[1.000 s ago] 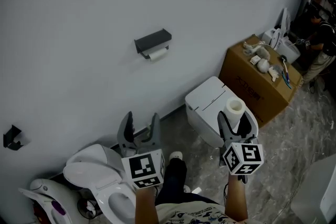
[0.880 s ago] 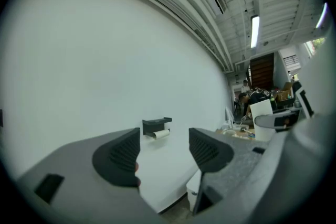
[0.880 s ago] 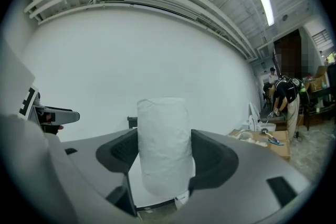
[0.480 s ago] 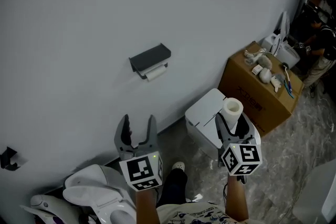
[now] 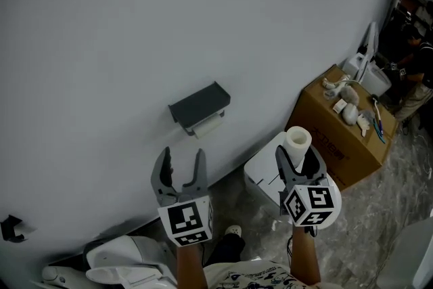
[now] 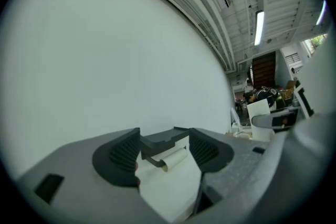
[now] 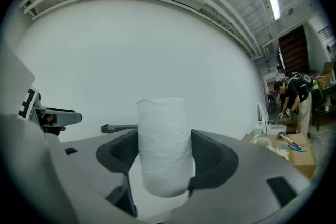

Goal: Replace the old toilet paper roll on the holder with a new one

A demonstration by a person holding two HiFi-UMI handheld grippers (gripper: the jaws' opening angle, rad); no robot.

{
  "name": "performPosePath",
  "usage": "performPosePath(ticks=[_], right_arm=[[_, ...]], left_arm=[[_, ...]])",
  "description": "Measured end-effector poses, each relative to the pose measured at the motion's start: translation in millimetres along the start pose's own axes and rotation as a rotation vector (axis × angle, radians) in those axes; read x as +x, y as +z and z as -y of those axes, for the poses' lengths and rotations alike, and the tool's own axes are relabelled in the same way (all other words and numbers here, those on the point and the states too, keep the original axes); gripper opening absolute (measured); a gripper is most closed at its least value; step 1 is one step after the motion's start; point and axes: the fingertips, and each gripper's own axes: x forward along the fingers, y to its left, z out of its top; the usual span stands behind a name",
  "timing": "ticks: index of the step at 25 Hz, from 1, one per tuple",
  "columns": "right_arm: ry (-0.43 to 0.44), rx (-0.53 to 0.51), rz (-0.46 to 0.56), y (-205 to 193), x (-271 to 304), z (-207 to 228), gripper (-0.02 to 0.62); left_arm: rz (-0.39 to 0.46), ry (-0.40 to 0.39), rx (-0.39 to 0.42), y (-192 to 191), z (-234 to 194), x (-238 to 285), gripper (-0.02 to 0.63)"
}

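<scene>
Both grippers are standing nearer the wall-mounted holder than a second ago, and the holder now appears just above the left gripper in the head view.

The left gripper [image 5: 180, 160] is holding its jaws spread with nothing between them. Through the gap, its own view is framing the dark holder [image 6: 163, 139] and the old toilet paper roll [image 6: 175, 158] hanging under it.

The right gripper [image 5: 298, 158] is pinching the new toilet paper roll [image 7: 162, 144] upright between both jaws, and the roll's top is rising above the jaw tips. This roll is being held well apart from the holder, to its right.

Beyond the grippers, the holder is sitting on a plain pale wall [image 5: 135, 24]. A white toilet unit [image 5: 262, 169] is standing below the right gripper. A cardboard box [image 5: 328, 135] carrying small items is standing further right.
</scene>
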Motion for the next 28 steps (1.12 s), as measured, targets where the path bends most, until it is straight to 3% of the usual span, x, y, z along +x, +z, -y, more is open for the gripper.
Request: performPosePath(ticks=[11, 28], right_arm=[[0.051, 0.011, -0.017, -10, 78, -17, 0.31], [0.192, -0.01, -0.06, -12, 137, -11, 0.31]], left_arm=[[-0.01, 0.044, 0.019, -8, -35, 58, 0.275], [-0.073, 0.157, 0.033, -16, -34, 80, 0.275]])
